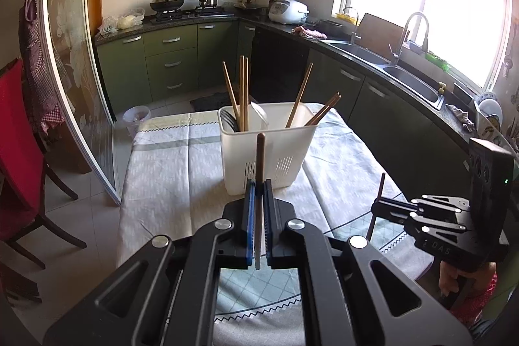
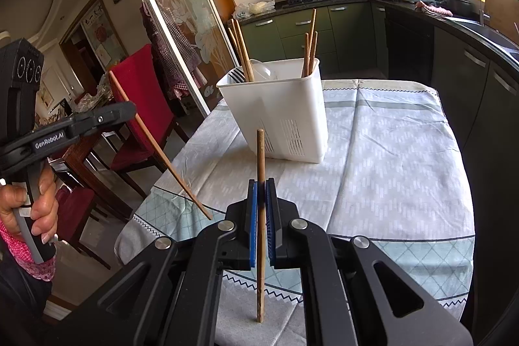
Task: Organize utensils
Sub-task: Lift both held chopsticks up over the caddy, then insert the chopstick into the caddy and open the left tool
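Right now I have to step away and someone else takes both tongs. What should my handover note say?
Left tongs: shut on a dark brown wooden chopstick, upright.
Right tongs: shut on a light brown wooden chopstick, upright.
White plastic utensil caddy stands on the pale patterned tablecloth, ahead of both tongs.
Done: several chopsticks, forks and a clear spoon already stand in the caddy.
Left: drop both held chopsticks in.
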{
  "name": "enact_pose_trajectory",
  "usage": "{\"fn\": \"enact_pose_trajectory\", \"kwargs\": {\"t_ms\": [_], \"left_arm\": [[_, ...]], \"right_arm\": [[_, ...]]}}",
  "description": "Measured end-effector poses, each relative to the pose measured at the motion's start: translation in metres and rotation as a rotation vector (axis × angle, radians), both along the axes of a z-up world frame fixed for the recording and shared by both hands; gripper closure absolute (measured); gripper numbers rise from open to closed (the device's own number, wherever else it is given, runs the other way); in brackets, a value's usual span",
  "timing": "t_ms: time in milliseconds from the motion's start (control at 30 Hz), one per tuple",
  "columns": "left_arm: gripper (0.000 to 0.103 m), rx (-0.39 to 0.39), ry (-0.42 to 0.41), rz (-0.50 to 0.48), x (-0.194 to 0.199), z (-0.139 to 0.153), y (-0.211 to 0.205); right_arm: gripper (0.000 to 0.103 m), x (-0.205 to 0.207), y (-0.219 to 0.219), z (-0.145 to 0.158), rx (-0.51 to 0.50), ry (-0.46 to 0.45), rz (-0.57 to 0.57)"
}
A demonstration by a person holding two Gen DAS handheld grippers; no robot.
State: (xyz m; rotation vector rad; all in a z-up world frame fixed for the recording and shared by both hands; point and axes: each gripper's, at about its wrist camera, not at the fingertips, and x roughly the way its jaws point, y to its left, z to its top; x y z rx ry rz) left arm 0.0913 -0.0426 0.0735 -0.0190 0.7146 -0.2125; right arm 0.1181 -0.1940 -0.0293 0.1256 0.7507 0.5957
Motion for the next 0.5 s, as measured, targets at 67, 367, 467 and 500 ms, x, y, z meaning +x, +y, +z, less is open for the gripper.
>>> {"fn": "enact_pose_trajectory", "kwargs": {"t_ms": [67,367,467,500], "left_arm": [[0.098,0.002,-0.029,0.0,0.007,0.017,-0.004],[0.098,-0.017,-0.202,0.033,0.054,0.1,-0.013],[0.098,-0.002,-0.243,0.061,0.074,0.109,-0.018],[0.098,0.002,-0.246,0.067,0.081,0.108,-0.02]], "right_arm": [[0.097,0.0,-0.001,0.0,0.002,-0.001,-0.001],[0.097,0.003,-0.01,-0.005,0.025,0.013,-0.013],[0.097,0.005,-0.014,-0.006,0.035,0.02,-0.019],[0.097,0.006,-0.016,-0.007,0.038,0.021,-0.021]]}}
